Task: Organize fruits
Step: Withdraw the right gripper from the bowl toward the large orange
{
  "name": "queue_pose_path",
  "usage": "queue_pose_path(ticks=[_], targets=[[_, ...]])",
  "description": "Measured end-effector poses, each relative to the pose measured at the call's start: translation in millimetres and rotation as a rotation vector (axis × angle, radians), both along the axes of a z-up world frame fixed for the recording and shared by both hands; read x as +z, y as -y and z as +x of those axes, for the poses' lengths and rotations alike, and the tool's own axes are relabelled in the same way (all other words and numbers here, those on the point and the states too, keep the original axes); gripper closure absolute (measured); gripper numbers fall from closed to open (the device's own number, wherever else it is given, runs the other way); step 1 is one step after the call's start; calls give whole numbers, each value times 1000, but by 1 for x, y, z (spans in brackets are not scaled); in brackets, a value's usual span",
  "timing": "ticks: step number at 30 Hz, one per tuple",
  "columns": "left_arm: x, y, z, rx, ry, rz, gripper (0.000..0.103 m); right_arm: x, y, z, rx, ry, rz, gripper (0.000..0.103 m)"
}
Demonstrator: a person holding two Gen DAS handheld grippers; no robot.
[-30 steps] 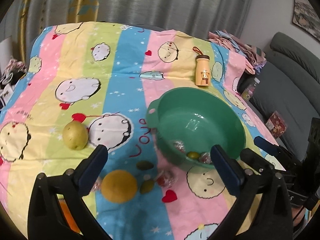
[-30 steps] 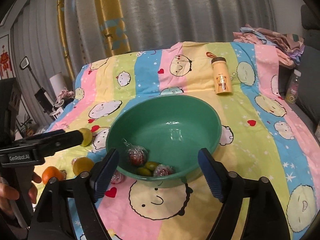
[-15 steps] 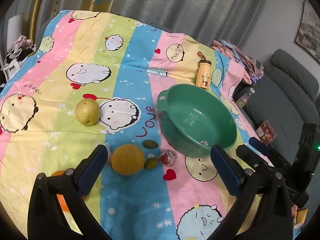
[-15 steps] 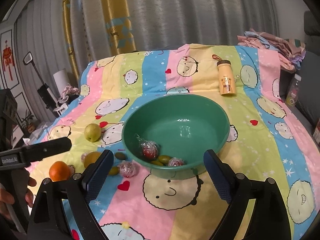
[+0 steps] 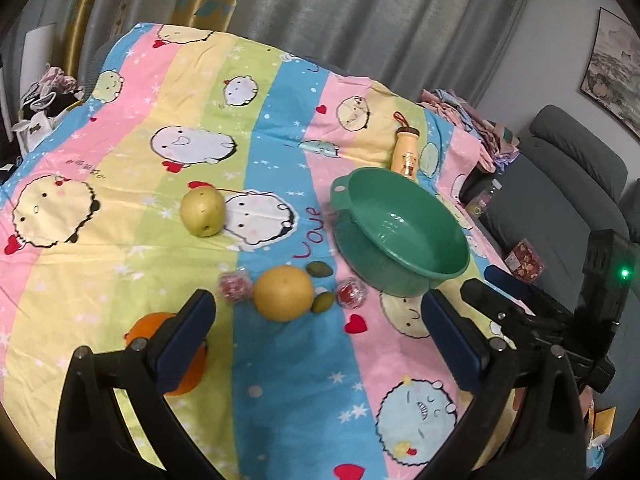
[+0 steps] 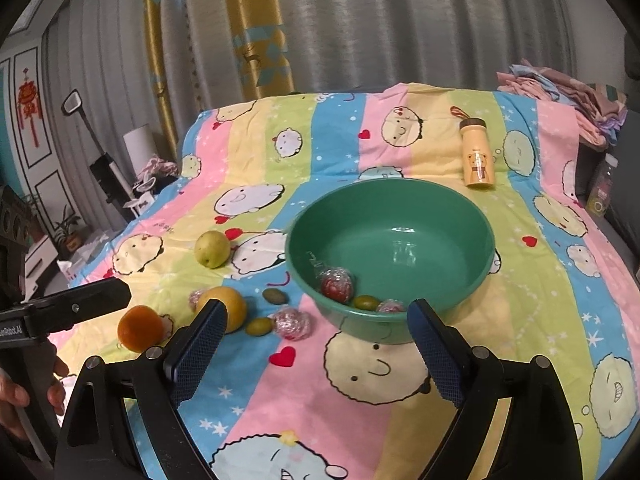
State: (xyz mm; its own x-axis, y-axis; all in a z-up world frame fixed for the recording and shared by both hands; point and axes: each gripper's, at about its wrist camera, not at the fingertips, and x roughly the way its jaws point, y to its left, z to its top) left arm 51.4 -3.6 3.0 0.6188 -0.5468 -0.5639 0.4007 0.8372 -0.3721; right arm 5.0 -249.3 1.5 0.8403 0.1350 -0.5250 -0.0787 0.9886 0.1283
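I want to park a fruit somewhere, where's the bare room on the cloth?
Free: the far cloth beyond the pear, and the near cloth in front of the bowl. Crowded: left of the bowl, around the yellow fruit, the orange, olives and wrapped fruits.

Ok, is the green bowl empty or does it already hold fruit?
Not empty: the green bowl holds two wrapped red fruits and a small green one.
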Motion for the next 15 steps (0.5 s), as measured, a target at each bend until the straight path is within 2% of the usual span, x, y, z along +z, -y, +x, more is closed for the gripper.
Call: queue_pose_path(ticks=[5, 10, 15], targets=[[2, -12, -3, 12, 12, -9, 0, -2, -9, 0, 17, -9, 4, 12], [0, -25, -4, 43, 25, 22, 0, -6, -16, 2, 30, -22, 2, 12], [-7, -47, -3, 95, 17, 57, 0, -9, -30, 0, 121, -25, 36, 12]])
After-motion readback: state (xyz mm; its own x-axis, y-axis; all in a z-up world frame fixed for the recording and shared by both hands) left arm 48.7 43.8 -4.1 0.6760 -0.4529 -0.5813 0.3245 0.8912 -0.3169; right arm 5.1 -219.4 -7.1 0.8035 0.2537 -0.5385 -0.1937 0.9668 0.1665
